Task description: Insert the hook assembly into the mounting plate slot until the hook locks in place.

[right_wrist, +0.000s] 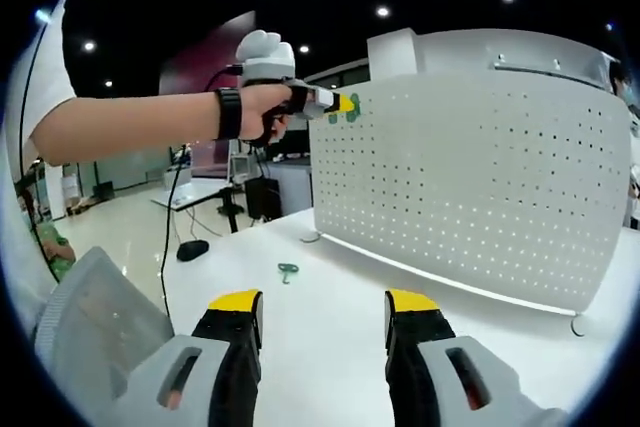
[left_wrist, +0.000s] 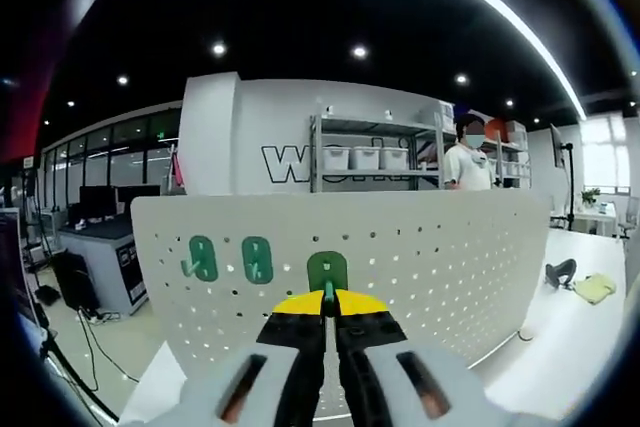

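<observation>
Left tool (left_wrist: 328, 309): my jaws are closed on the green hook (left_wrist: 327, 274), pinching its stem; the hook sits at 12 o'clock just off my tips, against the white pegboard (left_wrist: 440, 247).
Other hooks: two green ones (left_wrist: 229, 259) hang on the board at 10 o'clock from my left tool.
Right tool (right_wrist: 323, 312): my jaws stand apart, holding nothing, over the bench (right_wrist: 330, 337).
Spare hook (right_wrist: 288, 271): lies on the bench at 11 o'clock, near the right tool, clear of it.
</observation>
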Demonstrator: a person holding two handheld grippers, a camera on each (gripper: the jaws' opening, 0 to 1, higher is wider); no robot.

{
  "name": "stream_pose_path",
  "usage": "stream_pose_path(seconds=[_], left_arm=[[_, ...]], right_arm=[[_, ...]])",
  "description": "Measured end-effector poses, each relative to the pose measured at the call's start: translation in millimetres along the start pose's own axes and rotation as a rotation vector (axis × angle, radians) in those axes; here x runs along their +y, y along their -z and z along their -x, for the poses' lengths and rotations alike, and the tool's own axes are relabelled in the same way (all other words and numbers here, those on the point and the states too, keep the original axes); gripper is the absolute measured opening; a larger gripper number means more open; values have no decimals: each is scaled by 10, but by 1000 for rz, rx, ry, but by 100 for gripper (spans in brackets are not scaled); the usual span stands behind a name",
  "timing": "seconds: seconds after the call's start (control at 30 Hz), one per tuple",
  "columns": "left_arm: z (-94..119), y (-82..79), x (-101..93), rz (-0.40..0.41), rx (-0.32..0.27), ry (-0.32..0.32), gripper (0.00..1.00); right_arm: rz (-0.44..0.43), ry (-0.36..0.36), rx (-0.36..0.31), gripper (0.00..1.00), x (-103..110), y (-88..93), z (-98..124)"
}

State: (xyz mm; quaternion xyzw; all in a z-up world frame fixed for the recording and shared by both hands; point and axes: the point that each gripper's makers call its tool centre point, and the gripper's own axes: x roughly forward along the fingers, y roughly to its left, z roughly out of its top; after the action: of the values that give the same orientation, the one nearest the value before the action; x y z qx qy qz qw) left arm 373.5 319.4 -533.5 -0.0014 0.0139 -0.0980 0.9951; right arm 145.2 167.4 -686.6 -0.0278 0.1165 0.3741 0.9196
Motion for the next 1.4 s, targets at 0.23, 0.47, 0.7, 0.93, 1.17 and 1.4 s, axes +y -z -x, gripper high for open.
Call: stream_pose_path(seconds=[0.23, 0.47, 0.7, 0.93, 1.17, 1.4], left_arm=[[-129, 8, -32, -3, 3, 3, 2], [-263, 15, 0, -13, 18, -10, 2], [-395, -51, 43, -19, 3, -14, 2], [-440, -22, 106, -19, 9, -30, 2], [-457, -23, 83, -51, 12, -34, 2], [-453, -28, 76, -66, 23, -37, 3]], right_arm=[[-12, 4, 10, 49, -8, 34, 8], [-23, 19, 17, 49, -23, 71, 35], [-36, 32, 22, 49, -7, 101, 27], [-34, 32, 27, 49, 14, 99, -5], [-33, 36, 25, 48, 7, 85, -20], [-46, 29, 29, 48, 39, 132, -43]])
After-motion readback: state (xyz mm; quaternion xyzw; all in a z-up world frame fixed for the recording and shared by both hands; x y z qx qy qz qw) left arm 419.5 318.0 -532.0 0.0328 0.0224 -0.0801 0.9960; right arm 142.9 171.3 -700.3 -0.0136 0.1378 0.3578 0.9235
